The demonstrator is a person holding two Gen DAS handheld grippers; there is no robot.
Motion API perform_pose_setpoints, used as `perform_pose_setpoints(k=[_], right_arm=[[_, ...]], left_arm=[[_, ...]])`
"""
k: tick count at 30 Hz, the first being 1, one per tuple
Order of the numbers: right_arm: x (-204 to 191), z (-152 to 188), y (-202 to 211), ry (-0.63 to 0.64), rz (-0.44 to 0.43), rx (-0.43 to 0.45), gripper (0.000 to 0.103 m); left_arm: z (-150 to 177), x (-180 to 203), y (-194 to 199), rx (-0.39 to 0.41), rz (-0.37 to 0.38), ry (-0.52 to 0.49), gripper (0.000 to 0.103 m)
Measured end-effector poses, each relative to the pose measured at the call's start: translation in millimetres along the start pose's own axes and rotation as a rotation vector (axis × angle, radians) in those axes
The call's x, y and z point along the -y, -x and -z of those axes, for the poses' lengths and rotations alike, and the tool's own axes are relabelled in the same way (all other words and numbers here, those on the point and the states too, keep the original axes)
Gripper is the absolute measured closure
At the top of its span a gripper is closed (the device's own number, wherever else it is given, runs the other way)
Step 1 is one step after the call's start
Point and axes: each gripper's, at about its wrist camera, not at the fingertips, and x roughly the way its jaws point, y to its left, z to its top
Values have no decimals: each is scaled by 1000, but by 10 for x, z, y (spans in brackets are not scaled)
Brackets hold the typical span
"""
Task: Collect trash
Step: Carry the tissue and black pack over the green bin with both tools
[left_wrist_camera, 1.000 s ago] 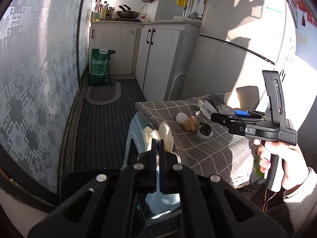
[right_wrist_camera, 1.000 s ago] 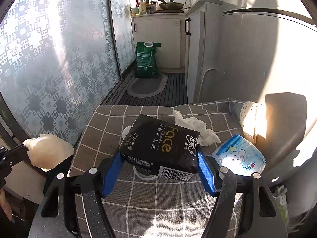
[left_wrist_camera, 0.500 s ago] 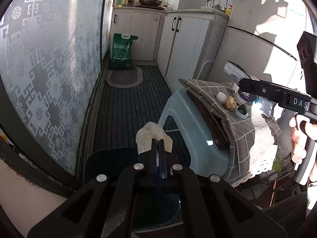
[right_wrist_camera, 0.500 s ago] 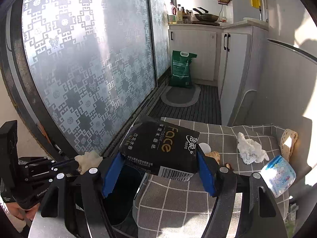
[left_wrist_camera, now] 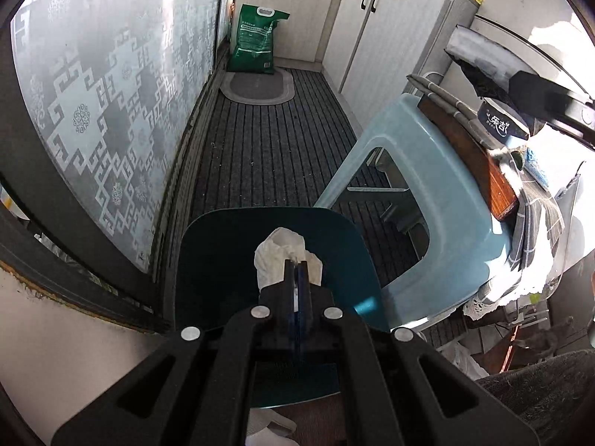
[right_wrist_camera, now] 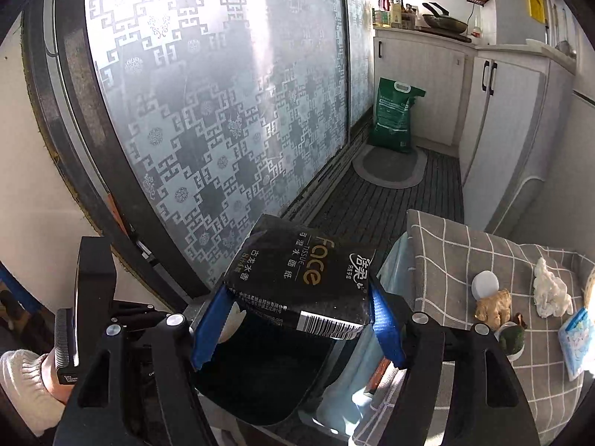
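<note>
At the left of the left wrist view runs the patterned frosted glass door [left_wrist_camera: 111,119], and at centre your left gripper [left_wrist_camera: 296,278] has its jaws pressed together on a crumpled white tissue [left_wrist_camera: 284,256], which hangs directly over the open mouth of the dark teal trash bin [left_wrist_camera: 208,260]. To the right of the bin stands the pale blue plastic stool [left_wrist_camera: 446,193], its top covered by a grey checked cloth [left_wrist_camera: 535,223] at the right edge. In the right wrist view, your left hand [right_wrist_camera: 26,383] shows at the lower left, and at centre your right gripper [right_wrist_camera: 297,319] pinches a black tissue pack [right_wrist_camera: 301,282] between its blue pads [right_wrist_camera: 385,330], held above the bin's dark opening [right_wrist_camera: 267,368]. Farther right, on the checked cloth [right_wrist_camera: 446,256], lie a white cap [right_wrist_camera: 485,285], a piece of ginger [right_wrist_camera: 492,306], another crumpled tissue [right_wrist_camera: 550,291] and a blue packet [right_wrist_camera: 576,342] at the edge.
</note>
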Motion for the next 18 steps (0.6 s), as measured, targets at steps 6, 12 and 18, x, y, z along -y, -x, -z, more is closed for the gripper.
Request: perform_pose_setpoints(k=[6,12,18], right_arm=[[-114,2,-147,4,-26,-39,33],[-183,5,-289,2,-52,-77,33],[-229,37,-465,-6,-68,-140,33]], left_arm=[[146,-89,-215,-73,-20,-1,101],[282,-167,-403,-148,-18,5,101],[380,-189,-569,-201,-22,-5,101]])
